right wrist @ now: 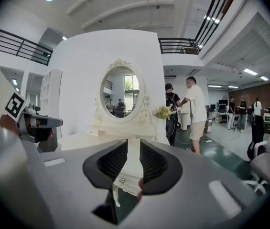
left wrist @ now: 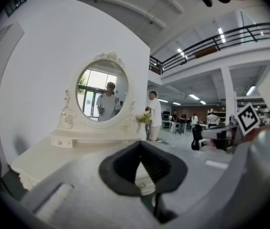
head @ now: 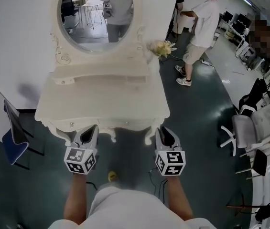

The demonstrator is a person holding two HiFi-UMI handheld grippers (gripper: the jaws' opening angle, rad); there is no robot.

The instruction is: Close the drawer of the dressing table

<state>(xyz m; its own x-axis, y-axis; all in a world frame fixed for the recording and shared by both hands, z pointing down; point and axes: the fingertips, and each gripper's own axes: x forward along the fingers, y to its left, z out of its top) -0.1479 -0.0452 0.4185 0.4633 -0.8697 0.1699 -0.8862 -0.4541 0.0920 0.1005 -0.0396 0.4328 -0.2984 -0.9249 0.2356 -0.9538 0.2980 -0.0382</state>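
Drawer front (right wrist: 123, 179) looks flush under dressing table (head: 101, 99) near edge; closing likely done or nearly. Left gripper (head: 92, 129) tips pinched together, empty. Right gripper (head: 164, 130) narrowly parted, empty.

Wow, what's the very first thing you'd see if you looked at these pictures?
A fancy white dressing table fills the middle, with a big oval mirror at its back. At its front edge are the left gripper and right gripper, each wearing a black-and-white marker cube. Pale flowers sit by its back right corner.
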